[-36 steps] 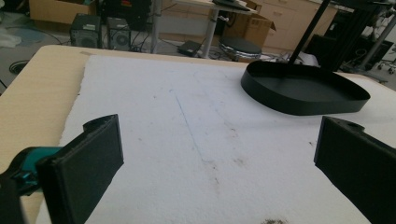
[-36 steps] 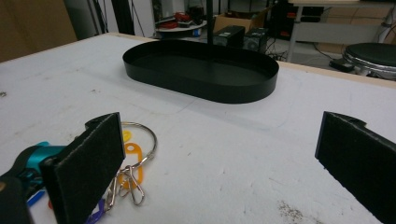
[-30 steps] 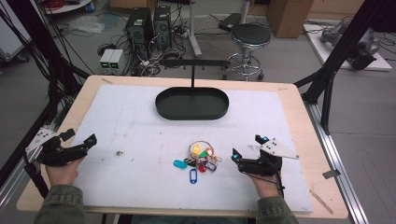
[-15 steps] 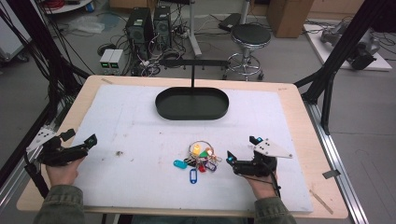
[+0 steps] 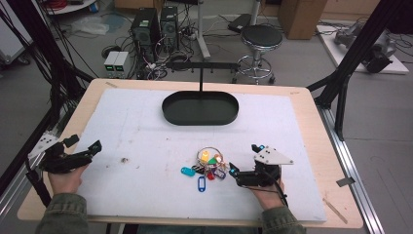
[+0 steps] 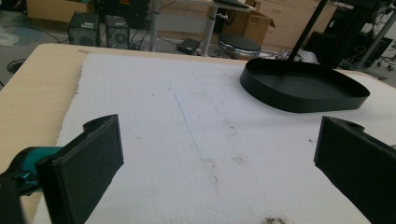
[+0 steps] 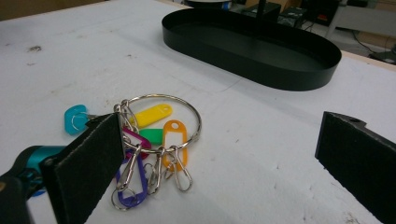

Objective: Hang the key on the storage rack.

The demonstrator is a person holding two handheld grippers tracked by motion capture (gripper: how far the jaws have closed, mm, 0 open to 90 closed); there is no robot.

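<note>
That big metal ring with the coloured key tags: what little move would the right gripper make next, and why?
Probably ease forward and lower so its jaws straddle the silver metal ring with coloured plastic key tags. The right gripper stands open just beside the ring, which lies flat on the white foam mat, ungrasped. The left gripper is open, far off to the side.

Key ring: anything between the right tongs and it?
Nothing visible. The key ring lies on the white mat right before the open right tongs, its tags partly behind one jaw in the right gripper view.
</note>
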